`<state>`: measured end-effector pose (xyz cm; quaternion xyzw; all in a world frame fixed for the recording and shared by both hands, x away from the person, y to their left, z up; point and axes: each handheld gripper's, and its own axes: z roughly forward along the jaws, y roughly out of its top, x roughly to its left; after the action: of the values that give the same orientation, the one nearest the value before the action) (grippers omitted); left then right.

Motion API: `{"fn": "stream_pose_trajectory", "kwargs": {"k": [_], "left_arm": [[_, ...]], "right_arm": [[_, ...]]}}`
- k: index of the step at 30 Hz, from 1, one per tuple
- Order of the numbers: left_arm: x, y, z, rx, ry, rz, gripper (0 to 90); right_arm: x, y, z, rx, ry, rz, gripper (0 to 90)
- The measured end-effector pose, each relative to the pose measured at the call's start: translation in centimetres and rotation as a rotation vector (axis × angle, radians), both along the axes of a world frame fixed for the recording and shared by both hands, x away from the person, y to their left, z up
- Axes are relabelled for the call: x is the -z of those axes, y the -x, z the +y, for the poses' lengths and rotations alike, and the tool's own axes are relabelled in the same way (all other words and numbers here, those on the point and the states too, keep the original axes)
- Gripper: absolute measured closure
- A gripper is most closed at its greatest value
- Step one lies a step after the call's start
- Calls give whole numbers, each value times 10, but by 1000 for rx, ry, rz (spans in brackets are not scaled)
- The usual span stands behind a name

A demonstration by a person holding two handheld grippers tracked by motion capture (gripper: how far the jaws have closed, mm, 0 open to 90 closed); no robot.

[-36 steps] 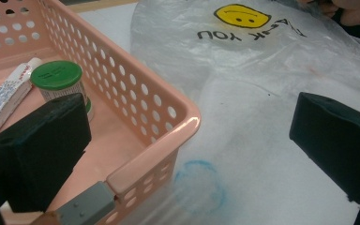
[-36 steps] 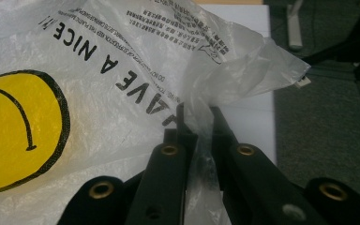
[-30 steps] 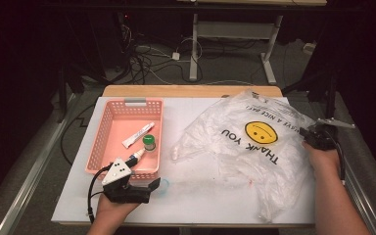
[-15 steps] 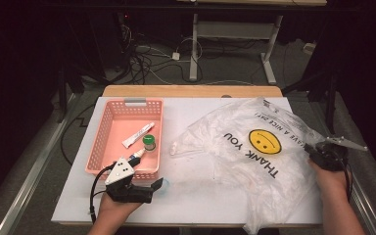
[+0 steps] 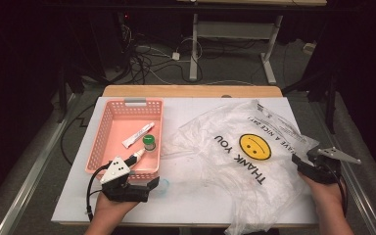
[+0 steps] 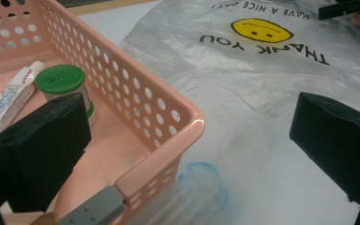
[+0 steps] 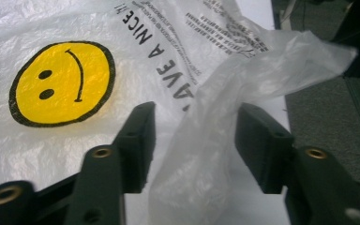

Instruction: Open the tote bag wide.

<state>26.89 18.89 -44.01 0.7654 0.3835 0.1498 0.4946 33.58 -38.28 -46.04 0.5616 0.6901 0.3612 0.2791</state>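
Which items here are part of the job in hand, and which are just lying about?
In the job: plastic bag, a fold of it between the open jaws of the right gripper; left gripper, open.
Lying about: pink basket, white tube, green-lidded jar.

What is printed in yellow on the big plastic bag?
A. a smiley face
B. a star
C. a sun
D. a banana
A: the plastic bag carries a round yellow smiley face with two dot eyes and a curved mouth, next to the words THANK YOU.
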Motion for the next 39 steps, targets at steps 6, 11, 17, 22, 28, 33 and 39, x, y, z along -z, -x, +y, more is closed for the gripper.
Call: {"fn": "stream_pose_trajectory", "kwargs": {"k": [6, 11, 17, 22, 28, 33, 39], "left_arm": [[1, 0, -2, -2, -9, 4, 0], [2, -1, -3, -11, -16, 15, 0], [1, -1, 0, -35, -12, 4, 0], [1, -1, 1, -46, -24, -1, 0], [0, -1, 2, -36, -23, 23, 0], [0, -3, 2, -34, -27, 33, 0], [0, -3, 1, -25, -13, 44, 0]], "right_arm": [[-6, 21, -10, 1, -3, -47, 383], [-7, 43, -16, -23, -42, -102, 298], [-6, 48, -8, -92, -45, -101, 215], [-8, 48, 1, -135, -45, -114, 159], [-11, 46, 19, -195, -45, -114, 13], [-12, 44, 30, -212, -39, -120, 2], [-12, 42, 40, -249, -39, -125, 2]]}}
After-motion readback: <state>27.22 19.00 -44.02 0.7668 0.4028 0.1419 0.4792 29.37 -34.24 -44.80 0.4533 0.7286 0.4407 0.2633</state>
